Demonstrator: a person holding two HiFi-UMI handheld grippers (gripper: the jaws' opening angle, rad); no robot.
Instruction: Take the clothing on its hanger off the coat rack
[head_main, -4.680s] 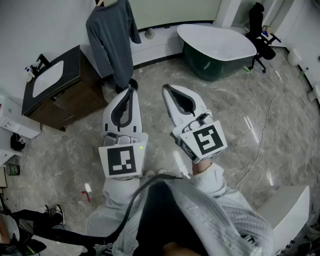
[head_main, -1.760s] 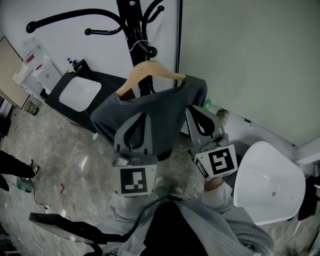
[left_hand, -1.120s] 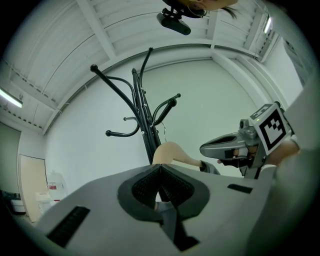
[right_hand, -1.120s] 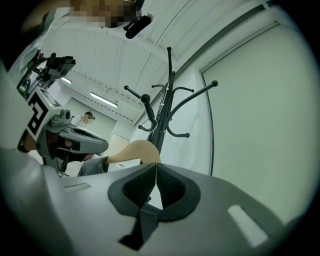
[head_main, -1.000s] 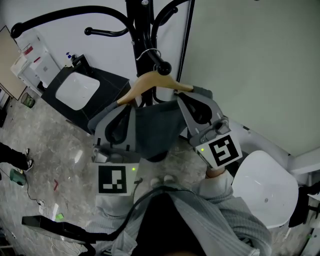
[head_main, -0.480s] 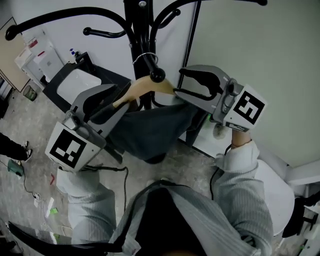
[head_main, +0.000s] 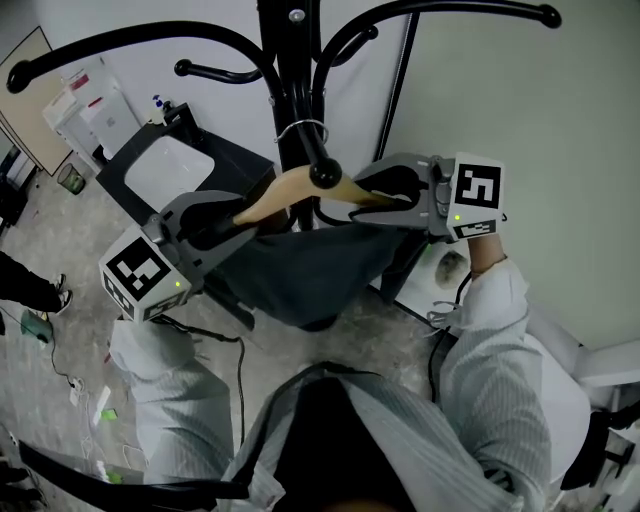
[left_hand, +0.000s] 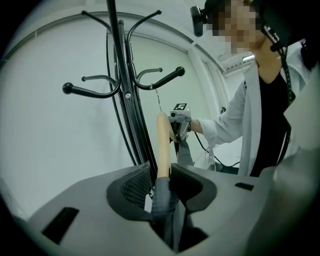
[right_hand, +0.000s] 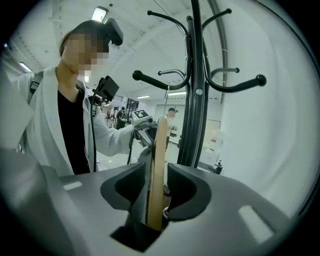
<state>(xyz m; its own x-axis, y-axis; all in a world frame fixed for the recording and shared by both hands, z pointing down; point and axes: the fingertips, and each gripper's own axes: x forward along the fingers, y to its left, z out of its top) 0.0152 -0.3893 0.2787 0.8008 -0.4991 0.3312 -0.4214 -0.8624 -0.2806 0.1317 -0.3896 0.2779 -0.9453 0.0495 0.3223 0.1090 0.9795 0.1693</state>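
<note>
Flagging chief hazard: snag of wire hook (head_main: 300, 128) on knobbed peg (head_main: 322, 172) of coat rack (head_main: 290, 50) if drawn sideways instead of raised clear. Second hazard, judged likely: slide of dark grey garment (head_main: 300, 272) off wooden hanger (head_main: 288, 188) under an uneven lift. Found left claw (head_main: 236, 212) opening, hanger arm and fabric between its jaws, unclamped. Found right claw (head_main: 366, 192) spread, straddling opposite arm without pressing. Hanger spanning both claws, hooked just above them; garment bunched, sagging below.
</note>
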